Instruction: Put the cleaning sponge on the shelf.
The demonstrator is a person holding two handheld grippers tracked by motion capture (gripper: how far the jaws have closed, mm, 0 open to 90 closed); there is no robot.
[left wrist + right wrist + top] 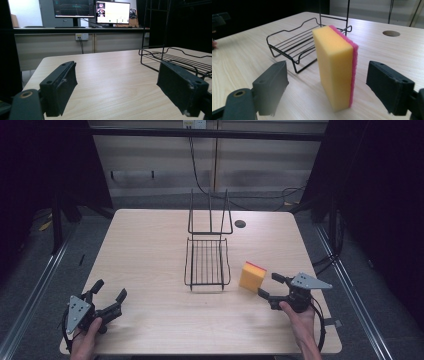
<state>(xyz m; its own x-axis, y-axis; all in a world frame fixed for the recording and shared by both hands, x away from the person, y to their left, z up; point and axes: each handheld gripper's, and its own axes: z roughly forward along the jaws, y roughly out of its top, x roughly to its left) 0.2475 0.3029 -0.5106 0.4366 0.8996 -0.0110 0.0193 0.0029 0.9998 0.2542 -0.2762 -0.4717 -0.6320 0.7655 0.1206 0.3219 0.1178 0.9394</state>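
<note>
Sponge (335,67) stands upright on its narrow edge on the worktop (150,250), just beside the wire rack (207,262), on the rack's right side. Its yellow face and pink layer are ahead of the right gripper (270,286), in line with the gap between the jaws; the jaws are released and do not touch it. The left gripper (109,294) is well apart from the rack, near the worktop's front left corner, jaws released and holding nothing.

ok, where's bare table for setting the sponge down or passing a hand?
Free: the table left of the wire rack, up to the left gripper, and the near edge between both grippers. Crowded: the gap between rack, sponge and right gripper.
</note>
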